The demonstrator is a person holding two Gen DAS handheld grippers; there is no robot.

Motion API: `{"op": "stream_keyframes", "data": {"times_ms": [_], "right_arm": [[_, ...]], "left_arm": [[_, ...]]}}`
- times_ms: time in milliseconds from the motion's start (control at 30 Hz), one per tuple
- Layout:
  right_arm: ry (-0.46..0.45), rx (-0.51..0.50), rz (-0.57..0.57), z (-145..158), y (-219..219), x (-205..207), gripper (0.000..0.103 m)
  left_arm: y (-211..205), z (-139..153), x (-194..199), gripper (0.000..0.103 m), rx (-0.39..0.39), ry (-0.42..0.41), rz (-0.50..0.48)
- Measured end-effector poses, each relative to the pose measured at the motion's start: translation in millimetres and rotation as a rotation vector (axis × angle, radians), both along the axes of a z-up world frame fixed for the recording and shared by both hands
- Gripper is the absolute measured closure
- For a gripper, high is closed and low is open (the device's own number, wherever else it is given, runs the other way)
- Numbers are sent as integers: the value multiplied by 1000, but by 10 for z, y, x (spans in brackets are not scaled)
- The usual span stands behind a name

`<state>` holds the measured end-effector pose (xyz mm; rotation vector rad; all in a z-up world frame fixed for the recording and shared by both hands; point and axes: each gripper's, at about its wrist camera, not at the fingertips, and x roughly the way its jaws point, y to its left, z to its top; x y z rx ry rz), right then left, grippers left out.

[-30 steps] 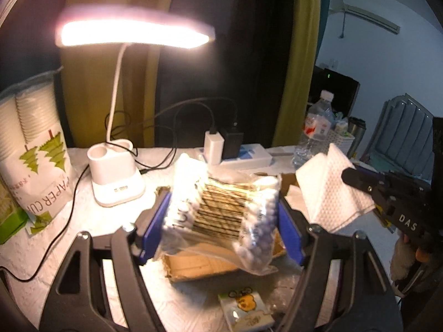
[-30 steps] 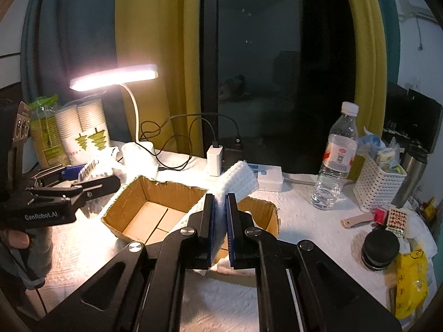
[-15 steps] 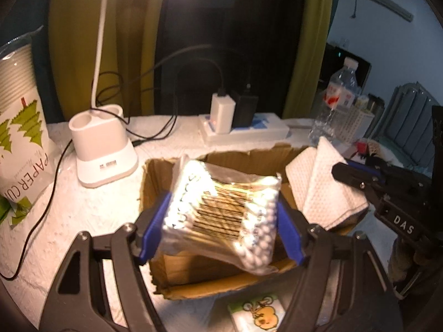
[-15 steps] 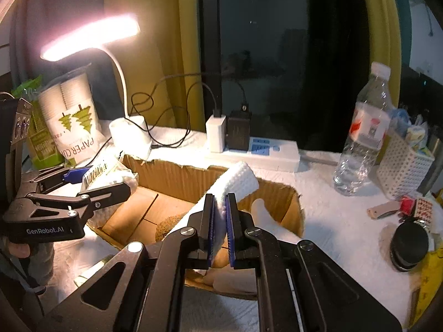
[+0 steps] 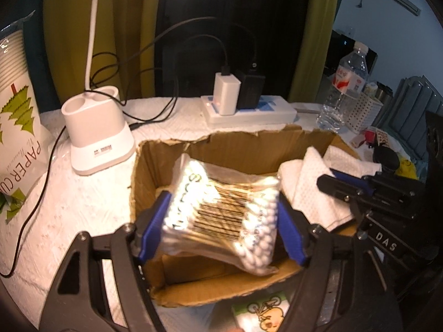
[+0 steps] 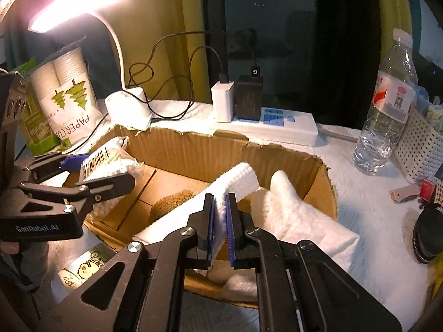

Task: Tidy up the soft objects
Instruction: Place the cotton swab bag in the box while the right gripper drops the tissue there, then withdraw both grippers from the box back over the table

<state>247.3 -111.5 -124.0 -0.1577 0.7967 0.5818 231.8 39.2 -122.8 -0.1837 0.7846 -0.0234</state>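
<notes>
Both loads have come down from above the rim into the cardboard box (image 6: 177,149). The bag of cotton swabs (image 5: 221,210), grasped by the left gripper (image 5: 221,221), hangs over its 9 o'clock half; the white cloth (image 6: 238,179), clenched in the right gripper (image 6: 220,229), drapes at 3 o'clock. Release looks next. Count: one bag, one cloth, one box, one lamp (image 6: 80,0) on the bench (image 5: 83,193).

Left hand-held gripper (image 5: 221,221) jaws spread, gripping; right hand-held gripper (image 6: 220,221) jaws pinched nearly together; both angled downward.
</notes>
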Motion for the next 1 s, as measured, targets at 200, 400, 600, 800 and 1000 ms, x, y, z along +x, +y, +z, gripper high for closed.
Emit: {"op": "stream_keyframes", "data": {"times_ms": [200,400,600,800,1000], "right_arm": [[-16,10,-16,101,-48,-23,77],[-42,16,-26,225,-73,-127,63],[-75,23,-31,378,-103,-289,63],[-104,26,-35,521,-149,-500,62],[-128,27,-48,631,-204,-722,61]], "left_arm": [[26,80,-52,17,-13,-36,4],[29,208,-164,15,-13,-74,6],[14,324,-334,15,-14,-104,2],[-32,442,-537,15,-14,-133,-1],[-59,532,-767,15,-10,-157,-5]]}}
